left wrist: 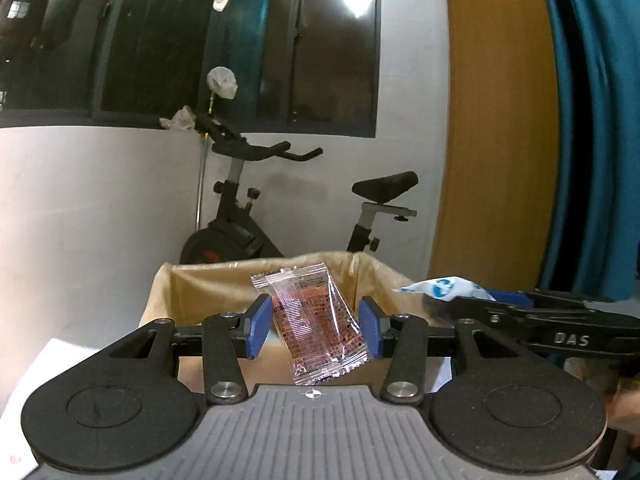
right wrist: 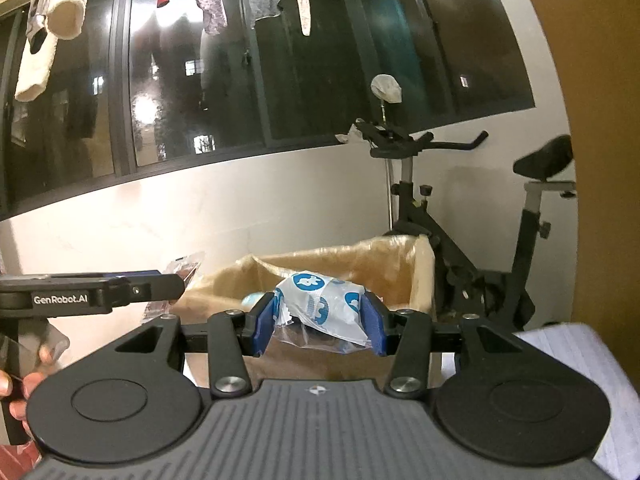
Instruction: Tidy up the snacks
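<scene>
On the left, the left gripper (left wrist: 314,326) is seen clamped on a small clear plastic snack packet printed in red (left wrist: 316,322); its blue pads (left wrist: 256,326) press the packet from both sides, and the packet hangs tilted between them, its crimped lower end pointing down toward the camera. In the right wrist view the same gripper is seen from the side at the left edge, with a hand (right wrist: 24,380) on its grip below and the red packet sticking out past its tip.

Beyond both grippers stands a cardboard box lined with a translucent plastic bag (left wrist: 192,284), open at the top; the held packet is above its near rim. Behind the box an exercise bike with a black saddle (left wrist: 240,216) is parked against a white wall under dark windows, and laundry (right wrist: 56,4) is hung along the top.

To the right, the right gripper (right wrist: 320,322) is closed on a crumpled white plastic snack pack with blue round logos (right wrist: 320,300), held between the blue pads just above the box opening. A white ribbed surface (right wrist: 560,348) is visible to the right of the box.
</scene>
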Tool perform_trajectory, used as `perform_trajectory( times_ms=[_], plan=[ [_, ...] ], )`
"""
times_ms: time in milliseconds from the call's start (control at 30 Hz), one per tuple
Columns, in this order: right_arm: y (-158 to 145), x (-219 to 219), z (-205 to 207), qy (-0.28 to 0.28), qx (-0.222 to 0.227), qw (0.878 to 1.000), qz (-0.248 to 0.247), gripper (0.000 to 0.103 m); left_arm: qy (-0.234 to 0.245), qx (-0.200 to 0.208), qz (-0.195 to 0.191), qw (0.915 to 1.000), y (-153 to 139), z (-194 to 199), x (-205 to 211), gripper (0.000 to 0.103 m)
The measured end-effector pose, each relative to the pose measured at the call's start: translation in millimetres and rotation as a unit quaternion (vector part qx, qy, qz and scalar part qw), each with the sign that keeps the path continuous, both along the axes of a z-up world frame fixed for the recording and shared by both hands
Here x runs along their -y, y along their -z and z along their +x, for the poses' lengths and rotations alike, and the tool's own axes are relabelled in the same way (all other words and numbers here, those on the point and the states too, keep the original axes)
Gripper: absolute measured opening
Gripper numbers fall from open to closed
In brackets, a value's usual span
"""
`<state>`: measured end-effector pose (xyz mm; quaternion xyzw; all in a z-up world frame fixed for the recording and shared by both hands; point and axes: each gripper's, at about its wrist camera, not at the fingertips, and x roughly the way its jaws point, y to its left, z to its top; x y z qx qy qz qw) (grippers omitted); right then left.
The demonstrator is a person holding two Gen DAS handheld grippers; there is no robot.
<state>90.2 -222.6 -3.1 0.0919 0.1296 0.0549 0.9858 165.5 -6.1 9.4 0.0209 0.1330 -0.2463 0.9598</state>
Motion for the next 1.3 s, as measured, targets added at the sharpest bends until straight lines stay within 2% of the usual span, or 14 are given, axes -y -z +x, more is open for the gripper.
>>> perform_trajectory(
  times_ms=[167, 300, 467, 667, 867, 1067, 1300],
  plan=[
    [-14, 8, 61, -0.012, -0.022, 0.999, -0.021, 0.048, -0.018, -0.018, 0.015, 0.9996, -10, 52, 19, 0.05],
    [-10, 17, 119, -0.006, -0.07, 0.997, -0.019, 0.048, -0.043, -0.034, 0.04, 0.9977, -9, 97, 33, 0.05],
    [5, 23, 168, 0.013, -0.136, 0.99, -0.017, 0.048, -0.045, -0.06, 0.064, 0.9951, 3, 123, 38, 0.051],
    [19, 22, 183, 0.026, -0.176, 0.984, -0.031, 0.049, -0.069, -0.086, 0.089, 0.9899, 16, 137, 31, 0.054],
    [18, 21, 184, 0.032, -0.178, 0.983, -0.033, 0.055, -0.081, -0.085, 0.091, 0.9889, 7, 134, 17, 0.074],
    [-2, 14, 174, 0.034, -0.158, 0.986, -0.04, 0.078, -0.081, -0.079, 0.064, 0.9915, -15, 119, 4, 0.091],
    [-33, 4, 146, 0.033, -0.131, 0.991, -0.026, 0.102, -0.118, -0.04, 0.08, 0.989, -43, 80, -4, 0.093]
  ],
)
